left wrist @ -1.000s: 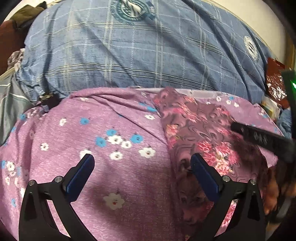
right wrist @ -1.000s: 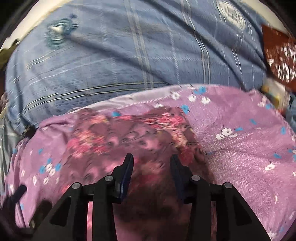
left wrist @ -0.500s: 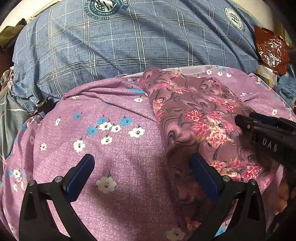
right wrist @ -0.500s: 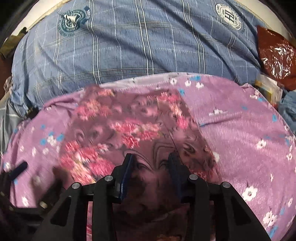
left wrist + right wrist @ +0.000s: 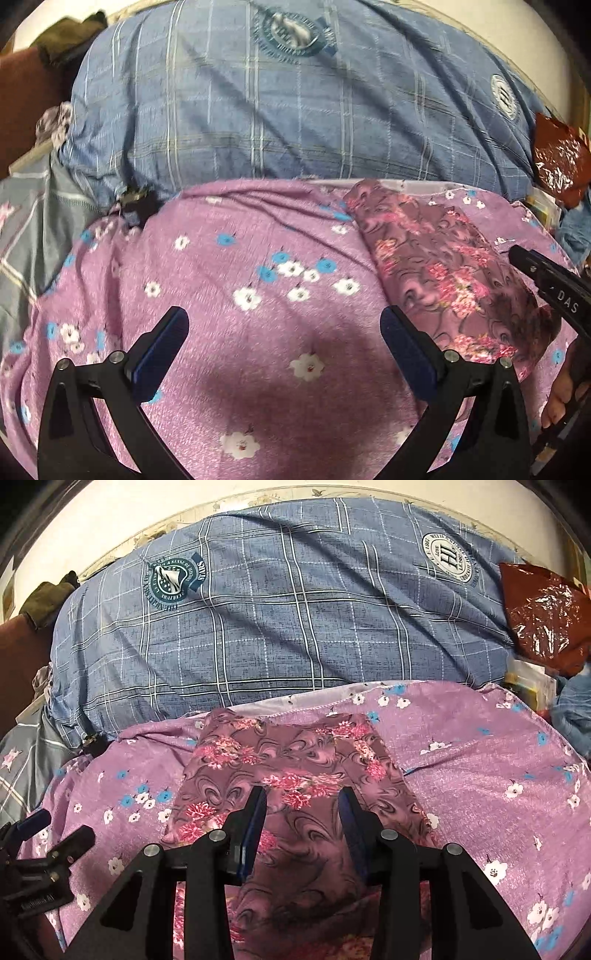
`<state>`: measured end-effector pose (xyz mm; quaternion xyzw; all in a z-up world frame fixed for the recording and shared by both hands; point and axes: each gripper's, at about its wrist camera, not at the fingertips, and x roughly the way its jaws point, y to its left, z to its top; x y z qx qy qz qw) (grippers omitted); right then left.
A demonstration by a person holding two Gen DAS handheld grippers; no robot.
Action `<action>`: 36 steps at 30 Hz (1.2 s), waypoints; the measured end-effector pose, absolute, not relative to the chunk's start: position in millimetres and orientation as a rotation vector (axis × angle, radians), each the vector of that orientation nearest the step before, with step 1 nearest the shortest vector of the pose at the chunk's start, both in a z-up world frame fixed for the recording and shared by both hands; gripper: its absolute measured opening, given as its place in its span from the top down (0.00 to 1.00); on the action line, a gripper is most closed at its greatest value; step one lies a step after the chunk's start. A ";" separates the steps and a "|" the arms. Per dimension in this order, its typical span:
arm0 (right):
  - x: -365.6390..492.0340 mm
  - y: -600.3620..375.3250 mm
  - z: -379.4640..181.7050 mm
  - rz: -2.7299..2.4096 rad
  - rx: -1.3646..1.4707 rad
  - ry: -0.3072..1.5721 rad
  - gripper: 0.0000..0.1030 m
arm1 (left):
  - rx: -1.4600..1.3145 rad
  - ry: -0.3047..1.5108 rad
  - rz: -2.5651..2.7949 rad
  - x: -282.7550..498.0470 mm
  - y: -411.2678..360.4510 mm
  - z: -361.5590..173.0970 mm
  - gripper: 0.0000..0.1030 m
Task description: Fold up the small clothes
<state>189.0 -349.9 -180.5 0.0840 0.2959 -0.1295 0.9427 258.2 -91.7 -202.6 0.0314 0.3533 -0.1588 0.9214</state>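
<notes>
A small mauve garment with pink flowers (image 5: pixel 295 775) lies folded flat on a purple flowered sheet (image 5: pixel 498 794). It also shows at the right of the left wrist view (image 5: pixel 443 266). My right gripper (image 5: pixel 301 805) hovers over the garment's near part with its jaws partly apart and nothing between them. My left gripper (image 5: pixel 284 332) is wide open and empty over the bare sheet (image 5: pixel 240 332), left of the garment. The right gripper's finger (image 5: pixel 546 277) shows at the right edge of the left wrist view.
A big blue checked pillow (image 5: pixel 295 609) lies behind the sheet. A red foil bag (image 5: pixel 546 616) and small clutter sit at the far right. Grey checked bedding (image 5: pixel 33 229) lies at the left.
The right gripper has drawn back and up from the garment, and its jaws have opened wider. The garment now lies flat. The left gripper has shifted left, away from the garment.
</notes>
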 end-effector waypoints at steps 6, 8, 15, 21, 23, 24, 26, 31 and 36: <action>189.5 -357.4 -187.6 -0.288 0.209 0.650 0.56 | 0.019 0.760 -0.336 264.7 -89.6 -209.6 0.00; 190.7 -357.6 -192.8 -0.315 0.191 0.670 0.55 | -0.016 0.766 -0.348 266.1 -91.1 -210.0 0.00; 201.2 -346.7 -202.0 -0.402 -0.026 0.707 0.55 | -0.039 0.729 -0.338 267.9 -108.8 -210.9 0.00; 198.8 -361.2 -191.9 -0.451 -0.089 0.680 0.53 | -0.003 0.667 -0.339 264.8 -127.4 -212.8 0.00; 196.6 -368.4 -190.4 -0.475 -0.111 0.676 0.53 | 0.022 0.662 -0.333 265.1 -133.9 -215.4 0.00; 195.0 -372.4 -189.9 -0.482 -0.115 0.676 0.53 | 0.027 0.661 -0.333 265.3 -136.8 -216.4 0.00; 192.5 -380.3 -189.3 -0.488 -0.105 0.678 0.53 | 0.023 0.655 -0.336 265.7 -140.7 -216.8 0.00; 186.6 -391.9 -188.4 -0.503 -0.097 0.682 0.53 | 0.001 0.641 -0.338 264.9 -147.1 -215.6 0.00; 184.6 -390.0 -188.5 -0.499 -0.125 0.675 0.53 | 0.004 0.640 -0.344 264.0 -155.3 -216.6 0.00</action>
